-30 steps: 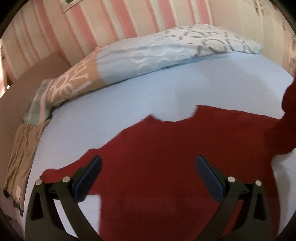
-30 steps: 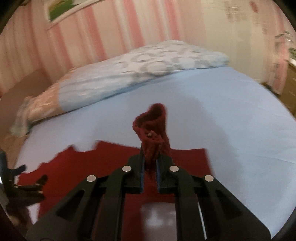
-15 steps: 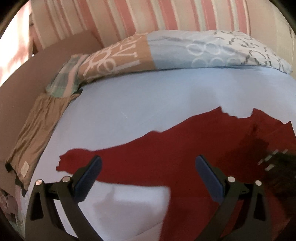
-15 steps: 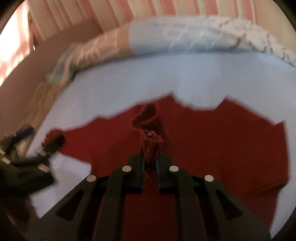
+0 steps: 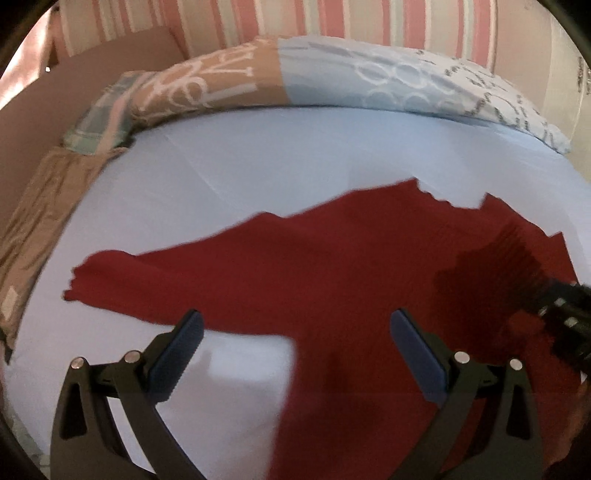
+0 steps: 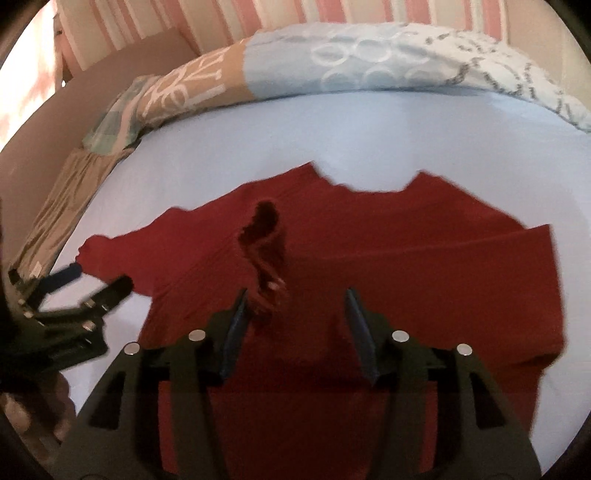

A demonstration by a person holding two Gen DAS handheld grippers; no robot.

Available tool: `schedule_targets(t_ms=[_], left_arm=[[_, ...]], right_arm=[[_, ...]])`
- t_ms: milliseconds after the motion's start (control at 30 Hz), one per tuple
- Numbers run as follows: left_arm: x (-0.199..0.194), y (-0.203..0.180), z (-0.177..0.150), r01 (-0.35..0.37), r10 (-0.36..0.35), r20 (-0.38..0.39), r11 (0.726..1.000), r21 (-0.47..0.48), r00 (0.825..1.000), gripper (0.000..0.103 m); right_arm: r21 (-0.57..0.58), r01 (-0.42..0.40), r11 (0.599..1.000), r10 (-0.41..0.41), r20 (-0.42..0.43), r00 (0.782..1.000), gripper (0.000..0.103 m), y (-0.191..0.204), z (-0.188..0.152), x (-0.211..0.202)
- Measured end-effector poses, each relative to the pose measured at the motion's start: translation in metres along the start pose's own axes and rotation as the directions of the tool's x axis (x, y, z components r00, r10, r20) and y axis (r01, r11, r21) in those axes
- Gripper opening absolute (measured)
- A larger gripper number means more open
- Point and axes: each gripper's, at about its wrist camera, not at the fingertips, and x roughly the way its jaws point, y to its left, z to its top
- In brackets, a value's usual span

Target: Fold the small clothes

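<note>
A dark red long-sleeved top point(image 5: 332, 266) lies spread on the light blue bed sheet point(image 5: 258, 162); it also shows in the right wrist view point(image 6: 406, 266). Its left sleeve point(image 5: 110, 273) stretches out to the left. My left gripper point(image 5: 295, 332) is open and empty above the top's lower left part. My right gripper point(image 6: 295, 306) is open over the middle of the top. The right sleeve cuff point(image 6: 264, 243) stands bunched just ahead of its left finger; the jaws no longer clamp it. The right gripper point(image 5: 561, 317) shows at the right edge of the left wrist view.
A long patterned pillow point(image 5: 332, 77) lies along the far edge of the bed. A brown cloth point(image 5: 40, 214) hangs at the bed's left side. A pink striped wall point(image 5: 295, 18) stands behind. The left gripper point(image 6: 74, 295) shows at the left of the right wrist view.
My right gripper has carried the sleeve cuff left over the top's middle and opened, letting it go. The left gripper stayed open and shifted its view leftward.
</note>
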Motion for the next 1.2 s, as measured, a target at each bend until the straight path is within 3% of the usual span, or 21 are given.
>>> schedule_targets(t_ms=[433,700,800,900,967,1100,1200], left_arm=[[0.016,-0.042,-0.015,0.078,-0.077,-0.034,0.997,0.021,0.996,0.101],[0.057,-0.061,-0.024,0.201,-0.205,-0.117,0.979,-0.042,0.972,0.101],[0.061,-0.066,-0.023,0.185,-0.185,-0.102,0.983,-0.015,0.977,0.101],[0.059,-0.07,-0.022,0.159,-0.156,-0.085,0.987,0.03,0.984,0.086],[0.058,-0.077,-0.022,0.164,-0.158,-0.082,0.984,0.071,0.984,0.068],[0.051,-0.092,-0.024,0.101,-0.095,-0.046,0.985,0.143,0.994,0.064],[0.052,-0.093,-0.024,0.073,-0.069,-0.034,0.985,0.156,0.997,0.05]], right_arm=[[0.064,0.027,0.998,-0.03,0.051,0.998,0.063,-0.039,-0.003,-0.023],[0.105,0.052,0.993,-0.056,0.037,0.998,0.064,-0.066,-0.016,-0.025],[0.114,0.061,0.992,-0.065,0.034,0.997,0.064,-0.072,-0.017,-0.022],[0.11,0.1,0.989,-0.105,0.039,0.994,0.064,-0.078,-0.017,-0.022],[0.122,0.112,0.986,-0.118,0.038,0.992,0.064,-0.084,-0.018,-0.02],[0.153,0.131,0.98,-0.137,0.027,0.99,0.064,-0.098,-0.025,-0.018],[0.172,0.134,0.976,-0.141,0.03,0.99,0.064,-0.105,-0.028,-0.019]])
